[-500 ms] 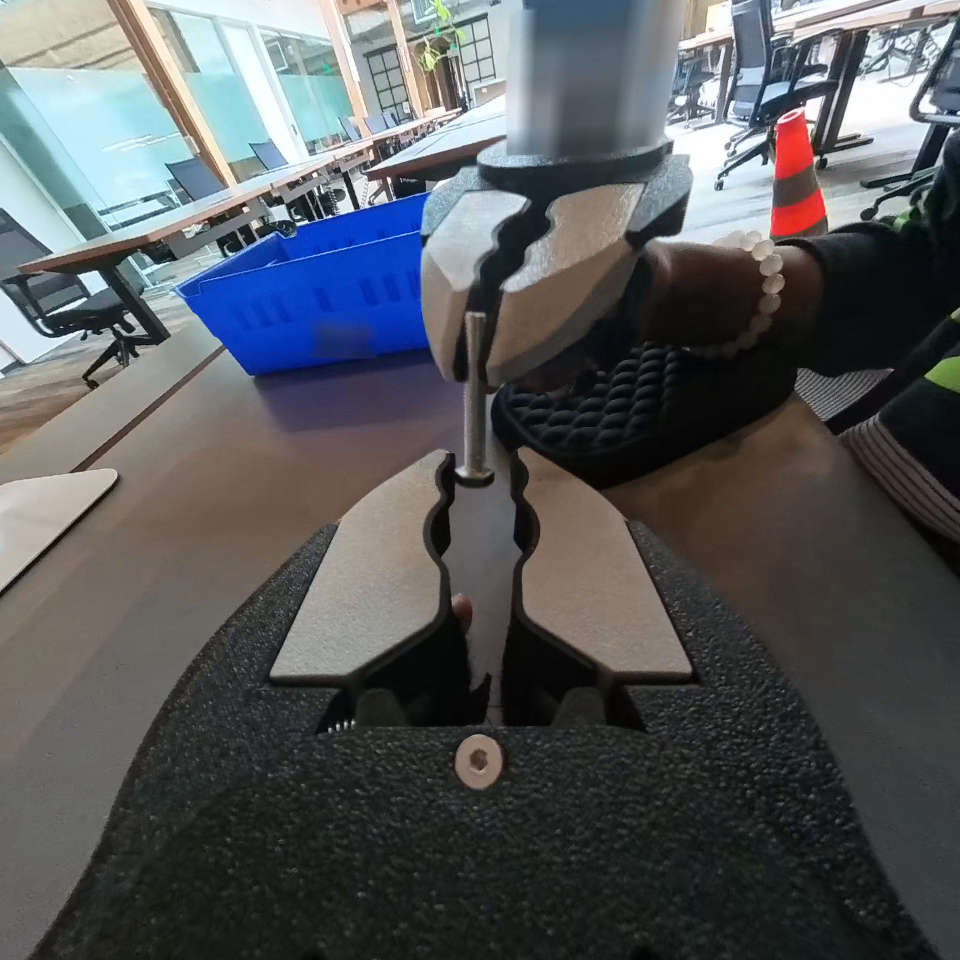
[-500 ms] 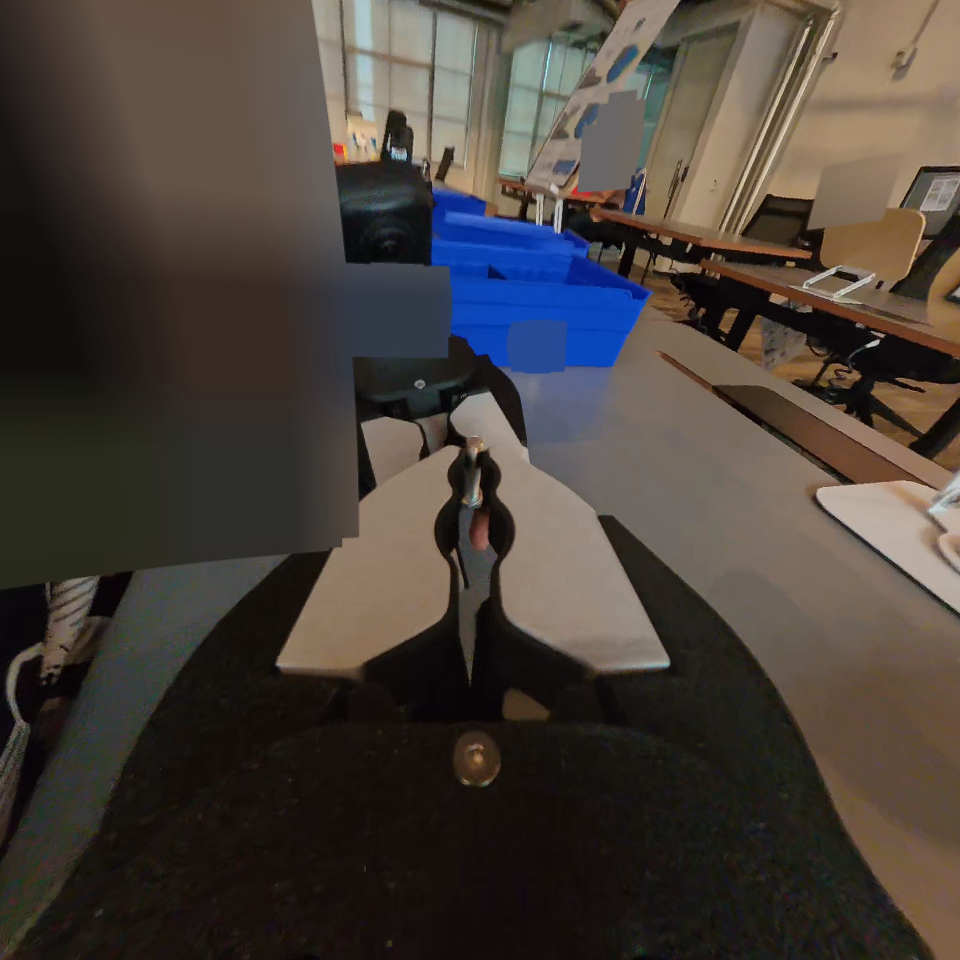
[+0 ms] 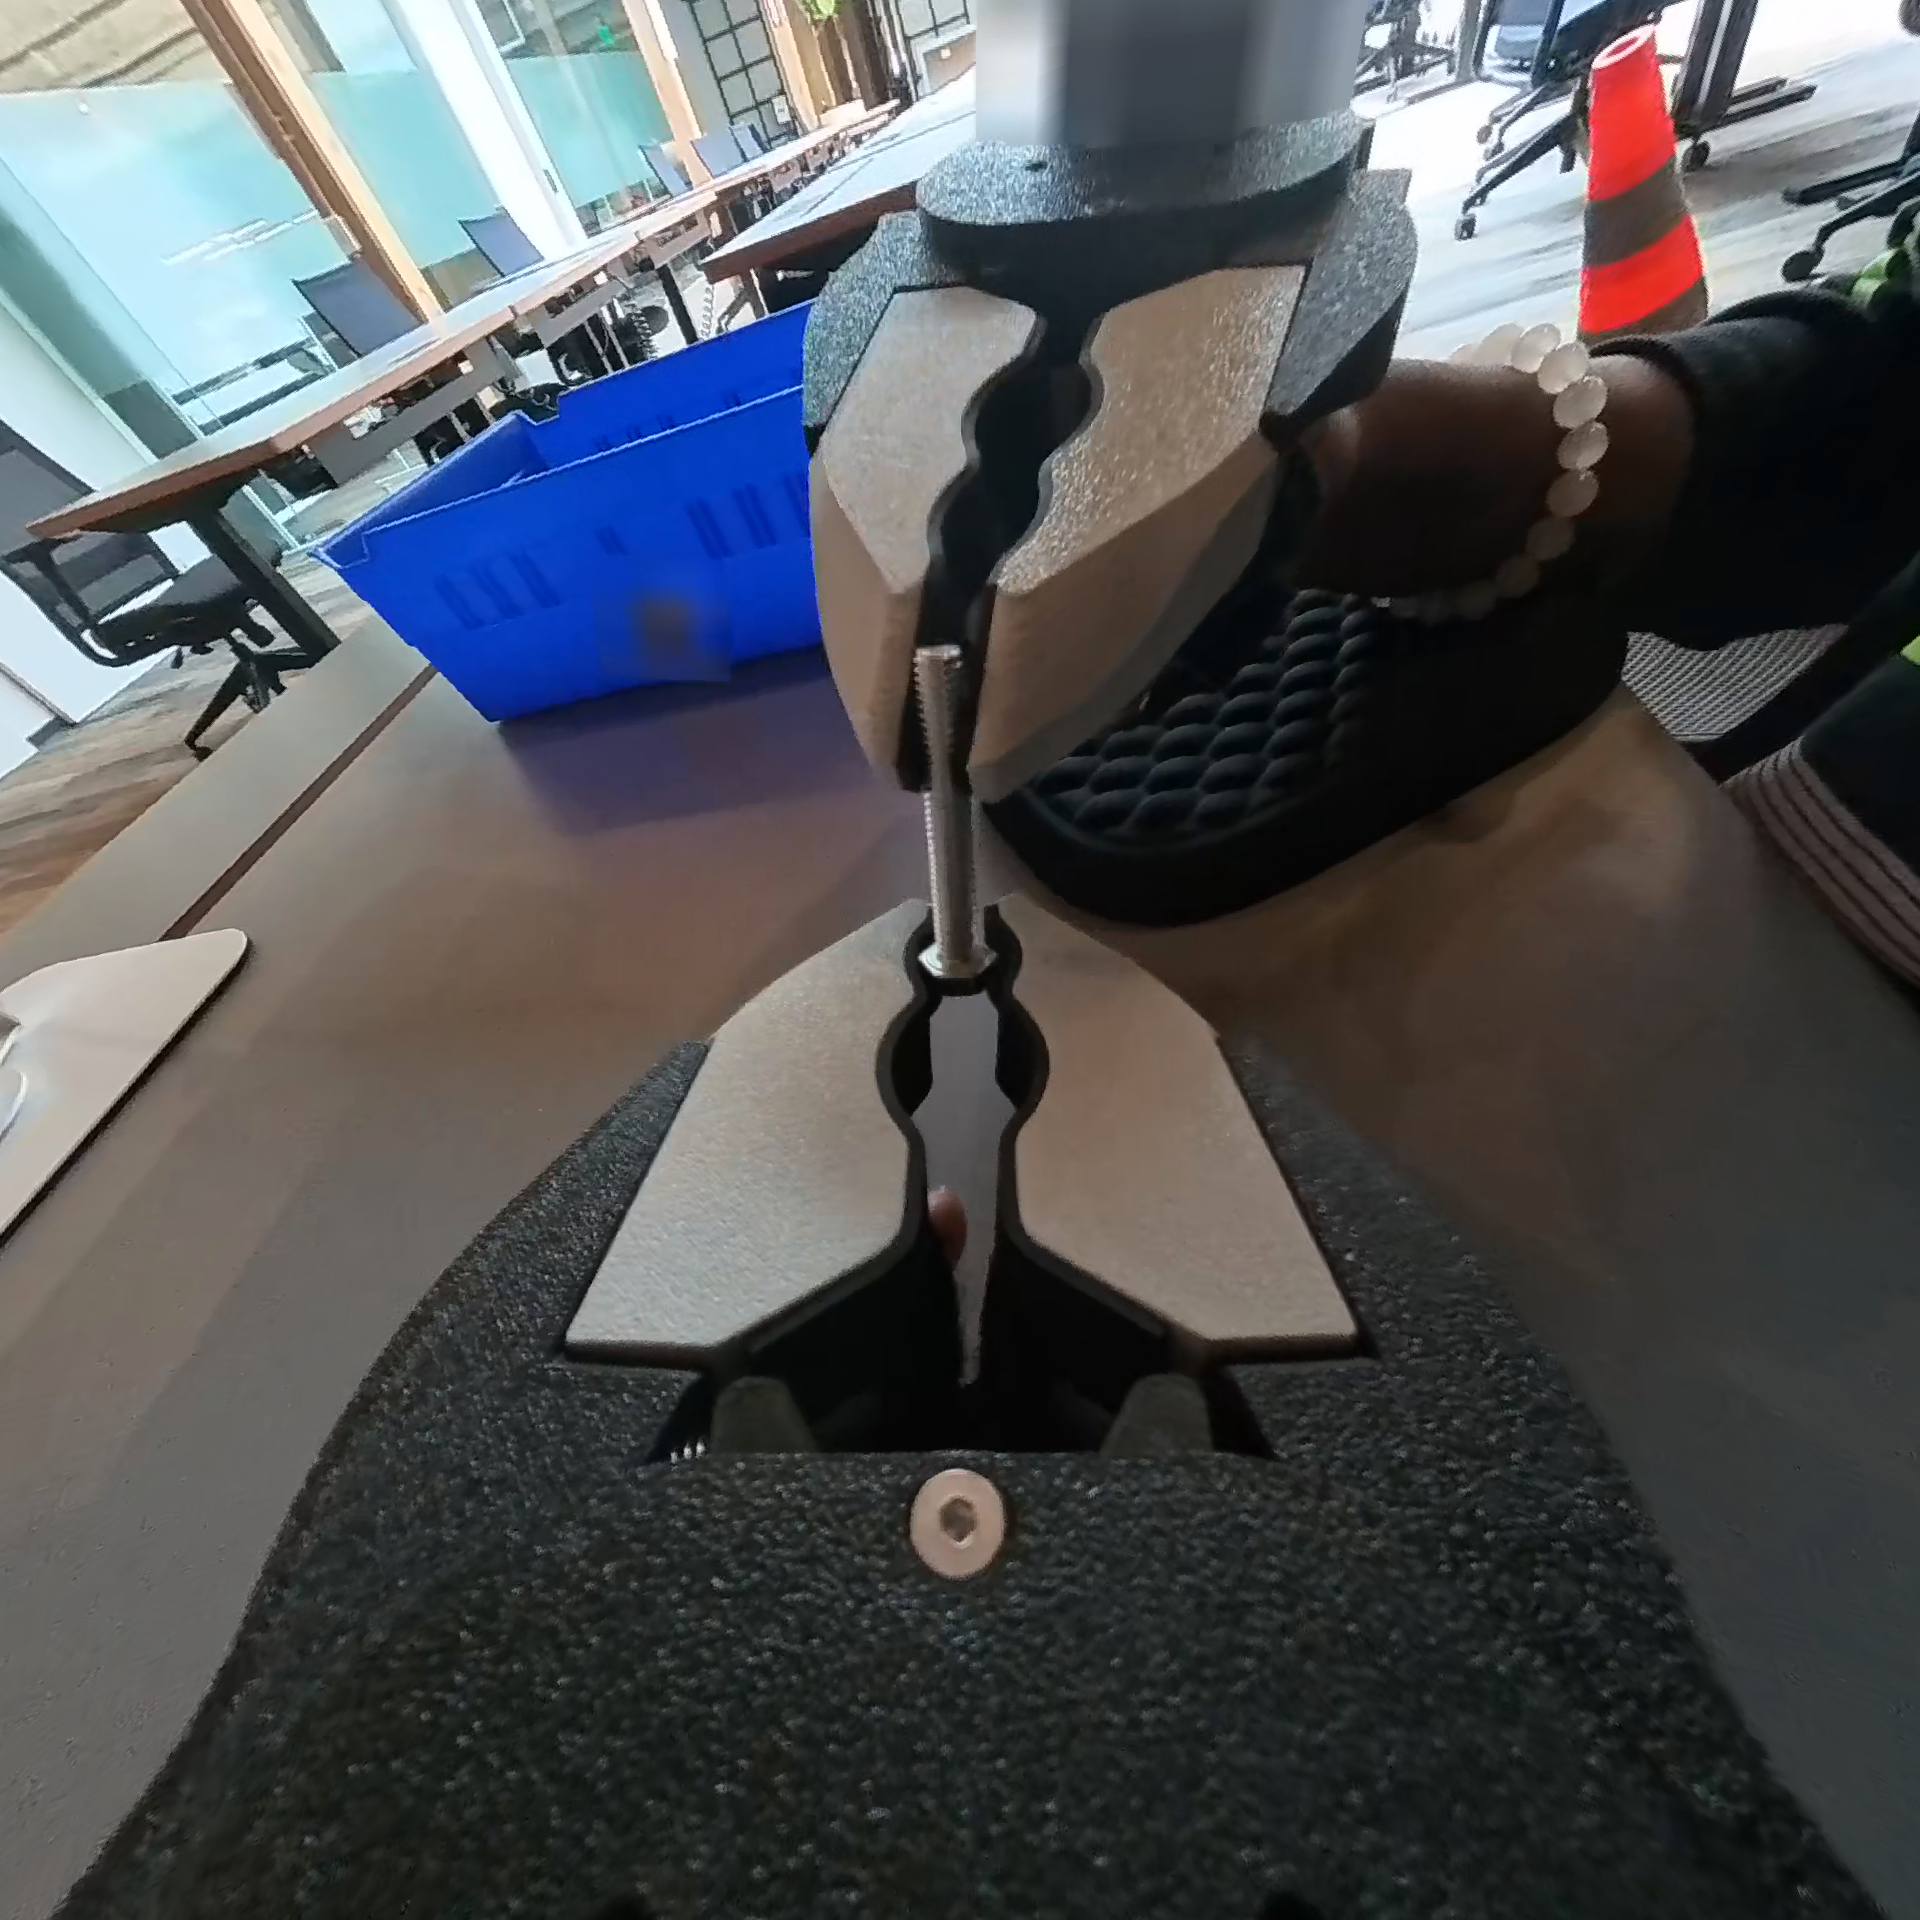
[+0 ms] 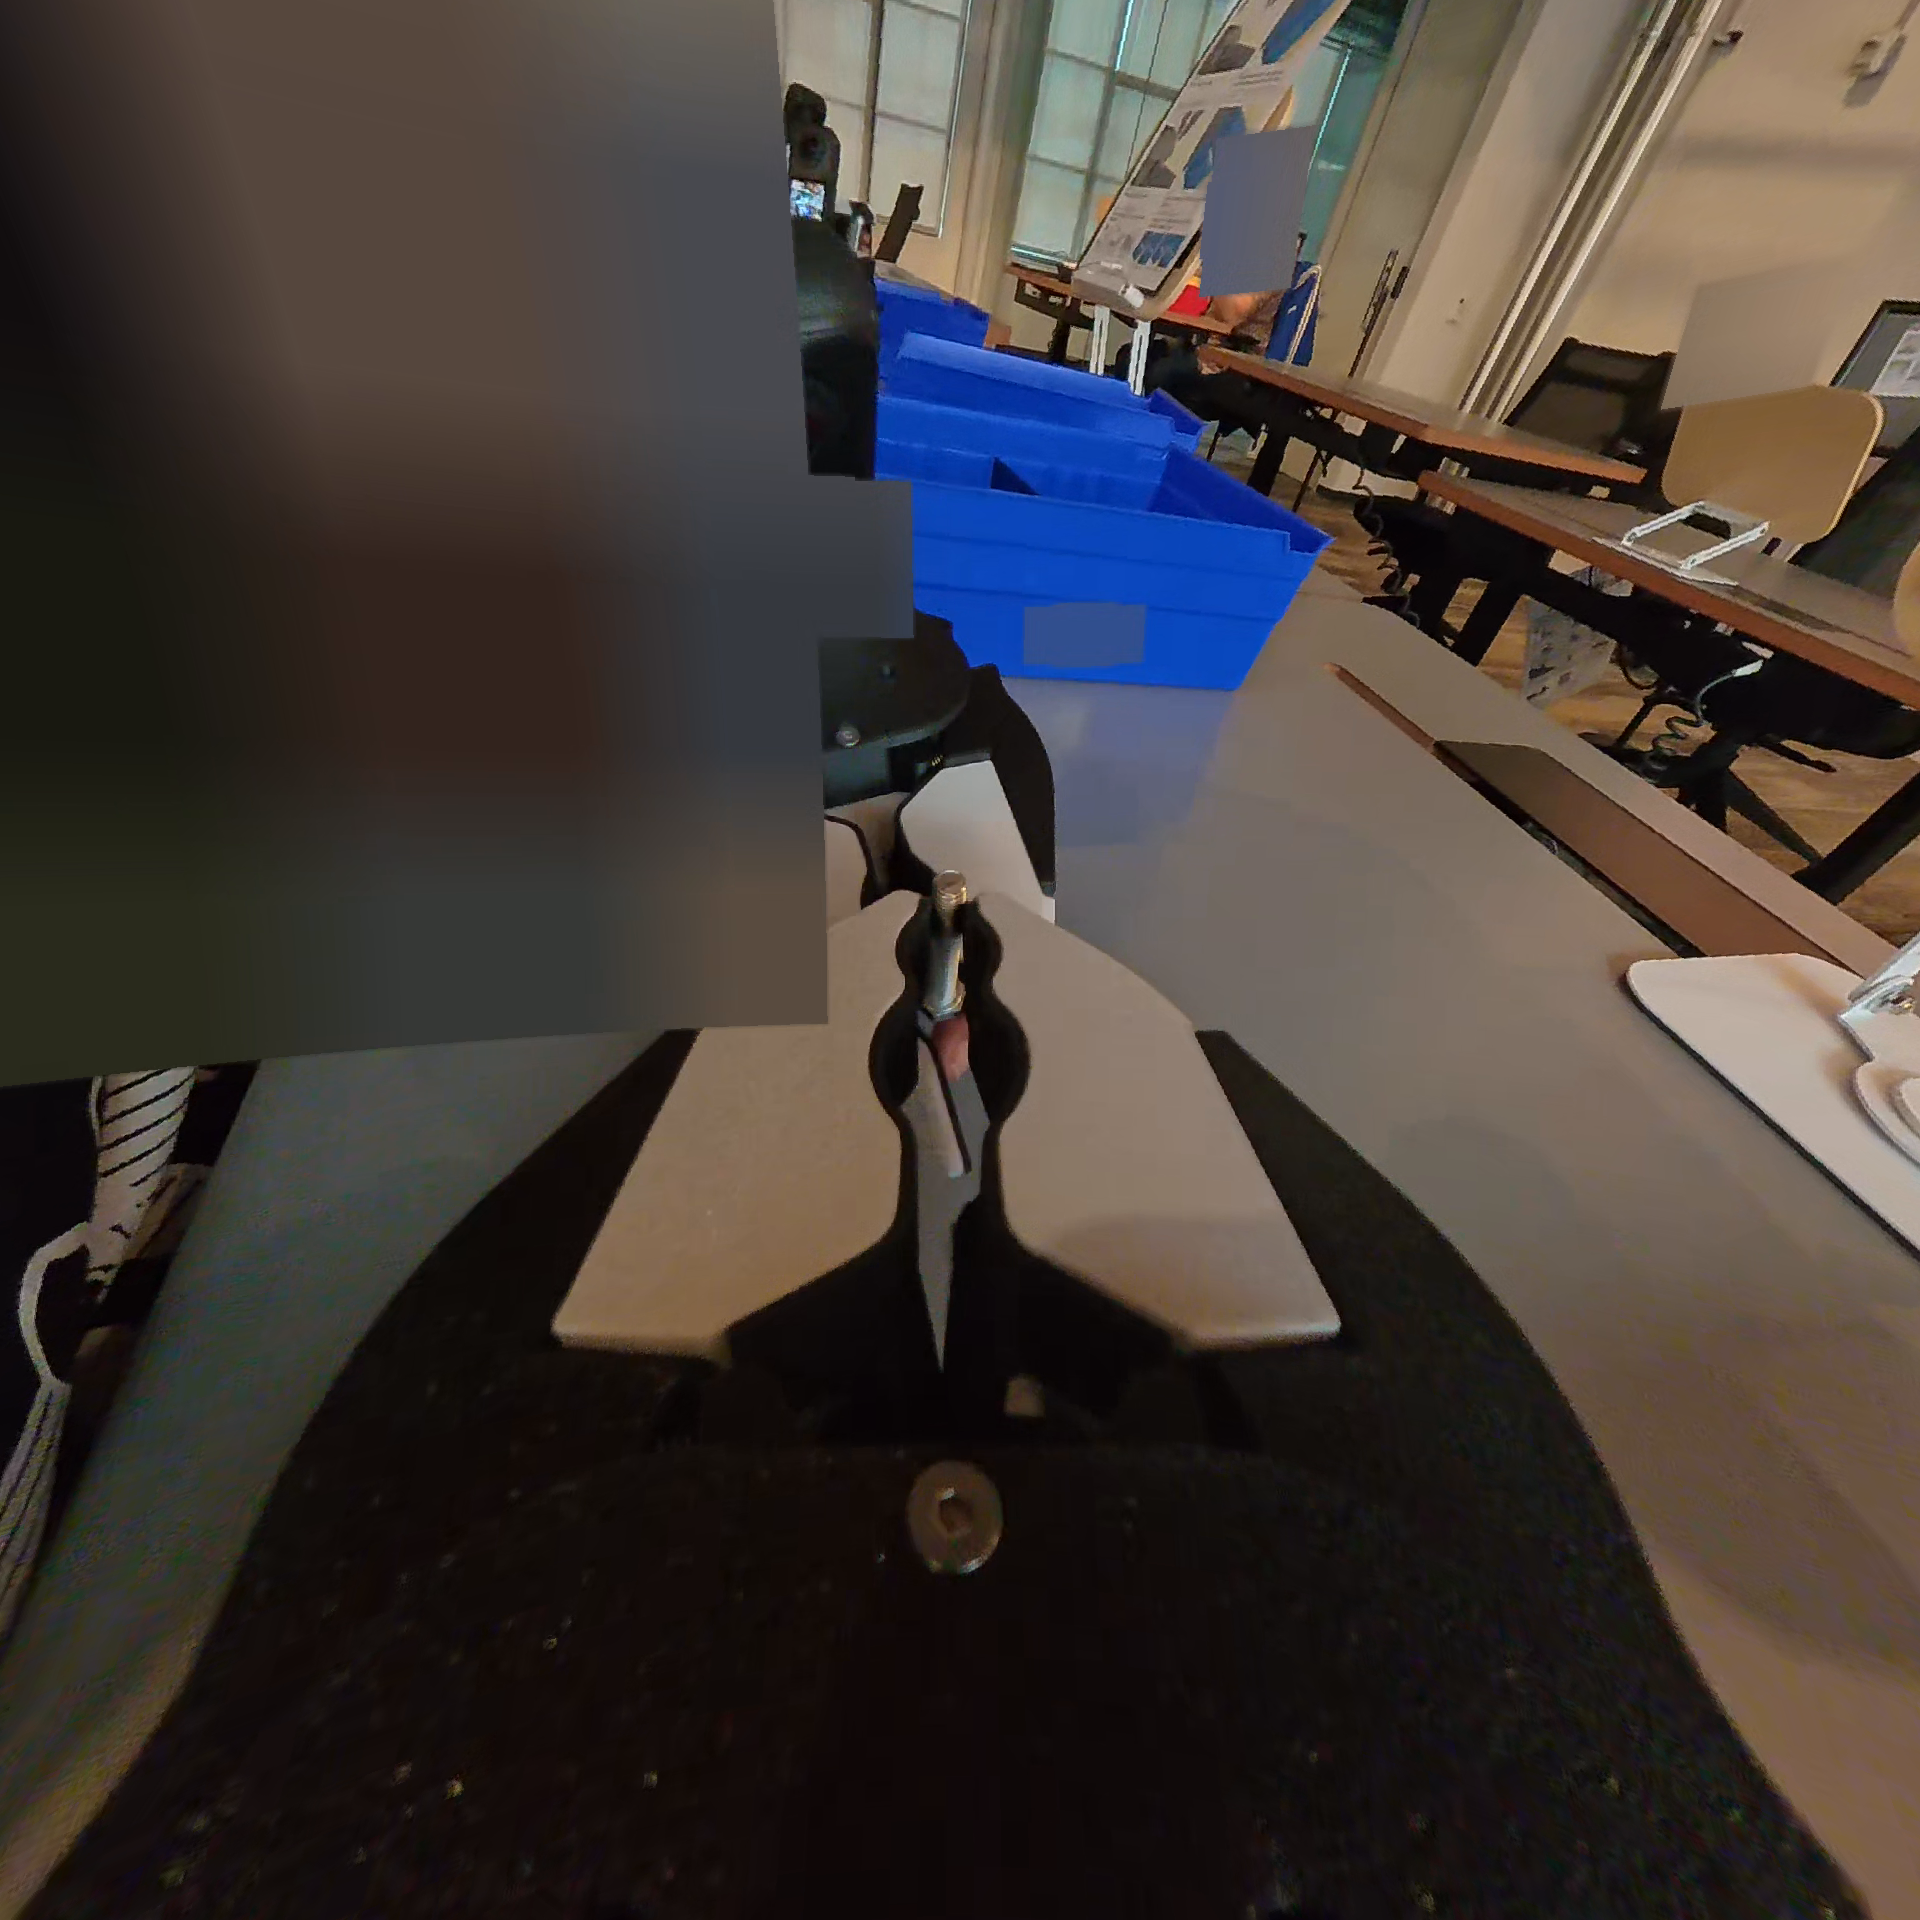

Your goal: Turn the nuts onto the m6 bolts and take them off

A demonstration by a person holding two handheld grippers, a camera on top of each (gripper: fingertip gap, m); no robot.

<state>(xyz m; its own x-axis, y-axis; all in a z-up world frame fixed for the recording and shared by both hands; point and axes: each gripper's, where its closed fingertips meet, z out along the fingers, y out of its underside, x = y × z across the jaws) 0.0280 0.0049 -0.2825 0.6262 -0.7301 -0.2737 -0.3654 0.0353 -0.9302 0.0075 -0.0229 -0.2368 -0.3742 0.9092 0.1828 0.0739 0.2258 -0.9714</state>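
A silver threaded bolt (image 3: pixel 948 831) hangs upright over the dark table (image 3: pixel 468 1039). My right gripper (image 3: pixel 938 774) comes down from above and is shut on the bolt's upper threads. A hex nut (image 3: pixel 961 958) sits at the bolt's lower end. My left gripper (image 3: pixel 958 961) is shut on that nut, which sits in the front notch of its fingertips. In the right wrist view the bolt (image 4: pixel 943 951) lies between my right gripper's (image 4: pixel 943 920) fingertips. One of the left gripper's fingers (image 4: pixel 966 831) shows just behind it.
A blue bin (image 3: pixel 623 540) stands at the back of the table and also shows in the right wrist view (image 4: pixel 1091 582). A black honeycomb pad (image 3: pixel 1247 748) lies under a person's hand with a bead bracelet (image 3: pixel 1558 447). A white flat base (image 3: pixel 94 1029) lies at the left edge. An orange cone (image 3: pixel 1636 187) stands on the floor. Tip to tip, the grippers are about 5 cm apart.
My left gripper's jaws stood open around the nut and have closed onto it. My right gripper has kept its hold on the bolt.
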